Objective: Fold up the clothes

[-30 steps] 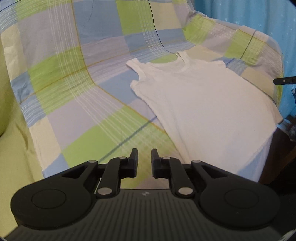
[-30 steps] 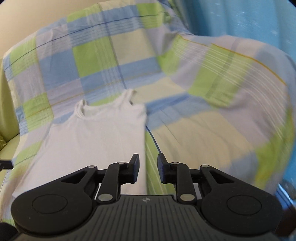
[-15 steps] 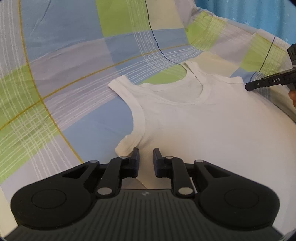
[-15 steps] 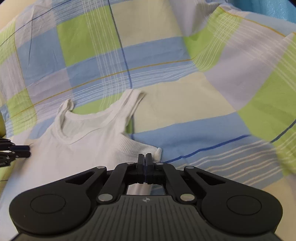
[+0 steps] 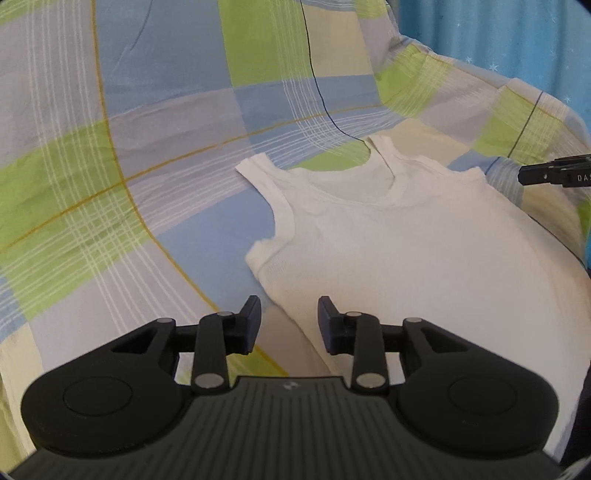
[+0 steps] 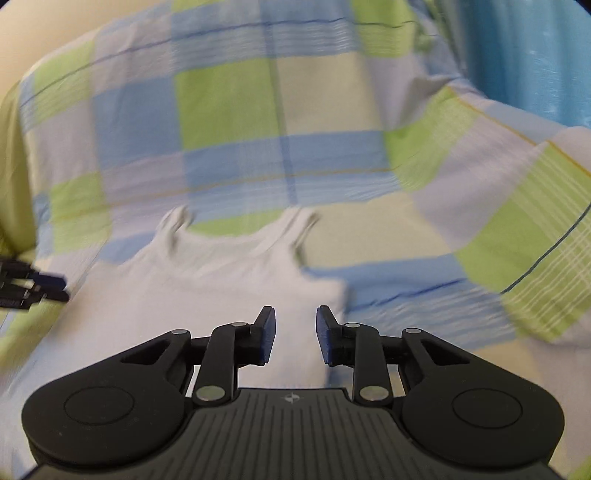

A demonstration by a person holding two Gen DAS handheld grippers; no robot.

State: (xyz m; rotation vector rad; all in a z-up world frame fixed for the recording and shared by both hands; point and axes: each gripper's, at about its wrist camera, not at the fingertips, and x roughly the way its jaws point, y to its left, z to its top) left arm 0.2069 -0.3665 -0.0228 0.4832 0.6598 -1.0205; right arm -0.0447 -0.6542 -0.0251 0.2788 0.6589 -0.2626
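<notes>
A white tank top (image 5: 406, 251) lies flat on a checked sheet, straps pointing away from me. My left gripper (image 5: 289, 317) is open, its fingers straddling the top's left side edge just below the armhole, with nothing held. The right gripper (image 6: 295, 326) is open too, hovering over the top (image 6: 207, 288) near its right armhole; this view is blurred by motion. Each gripper's fingertips show at the edge of the other view: the right one (image 5: 550, 175), the left one (image 6: 33, 288).
A sheet (image 5: 147, 184) checked in blue, green, grey and cream covers the sofa seat and backrest. A blue curtain (image 5: 517, 33) hangs behind on the right. Yellow-green upholstery (image 6: 14, 184) shows at the left.
The right gripper, shut at the top's right armhole half a second ago, has opened and drawn back. The left gripper has opened wider and shifted left to the top's side edge.
</notes>
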